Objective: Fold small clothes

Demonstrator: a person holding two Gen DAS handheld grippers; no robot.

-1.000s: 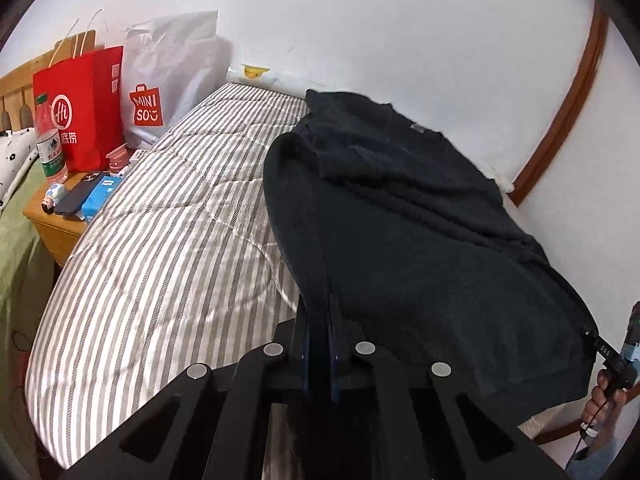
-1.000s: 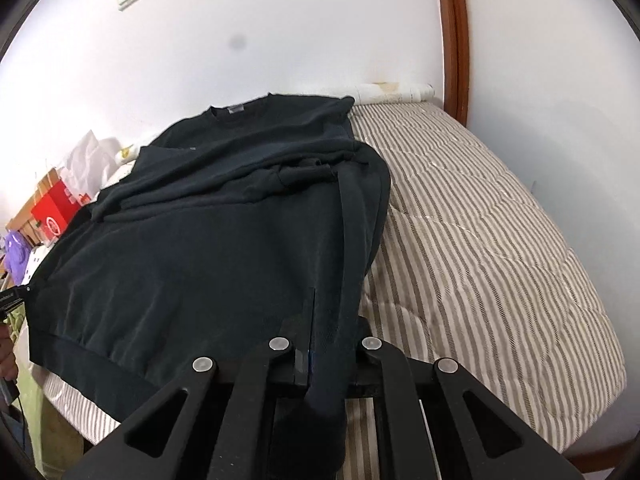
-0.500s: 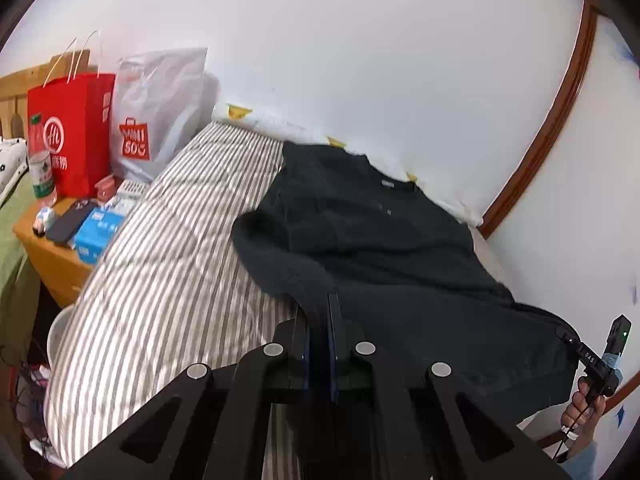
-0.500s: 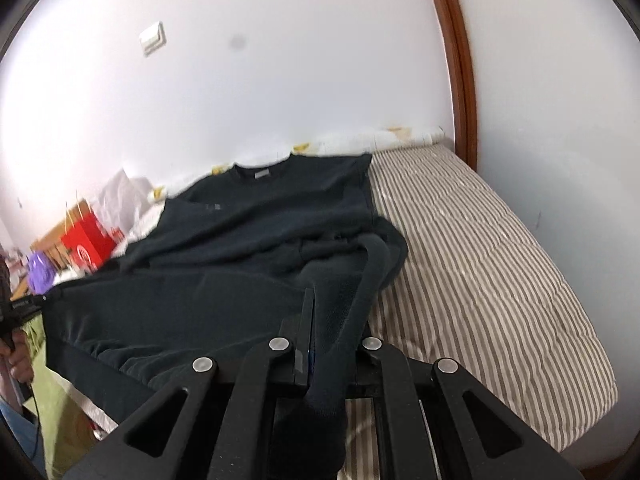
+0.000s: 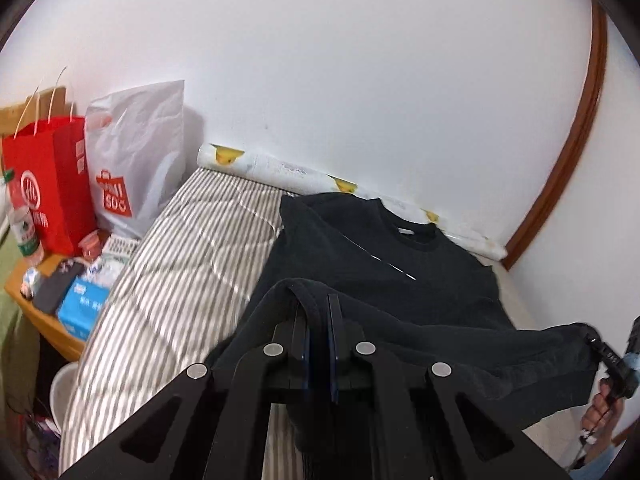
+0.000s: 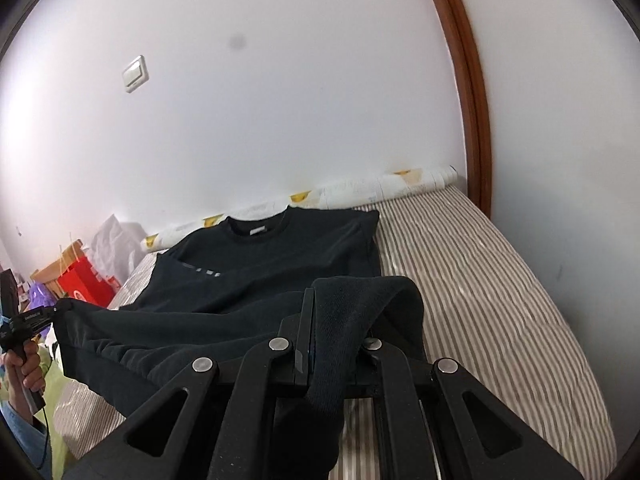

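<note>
White walls meet at a corner trimmed with a brown wooden strip (image 6: 472, 120), and a bed (image 6: 480, 280) with a grey-and-white striped cover fills the space below them. A black sweatshirt (image 5: 384, 272) lies on the bed with its round collar toward the wall, a small pale label showing inside the neck. Its upper half rests flat on the stripes, while its lower edge is lifted clear of the bed and hangs stretched between the two grippers.

Beside the bed stands a small wooden nightstand (image 5: 52, 320). On it sit a red paper bag (image 5: 44, 192) with white string handles and a white plastic bag (image 5: 136, 160) with a red logo; what either holds cannot be seen. A plastic bottle (image 5: 24, 232), a dark phone (image 5: 52, 292) and a blue packet (image 5: 84, 300) lie in front of them. A rolled sheet with yellow marks (image 5: 280, 168) runs along the wall at the far edge of the bed.

The left gripper (image 5: 320, 320) is clamped shut on a bunched fold of the black fabric, which loops over its fingers. The right gripper (image 6: 316, 320) is likewise closed tight on thick cloth that drapes down across its frame. Both point downward toward the bed. In the right wrist view, a hand (image 6: 24, 364) grips the handle of the left gripper at the far left edge.
</note>
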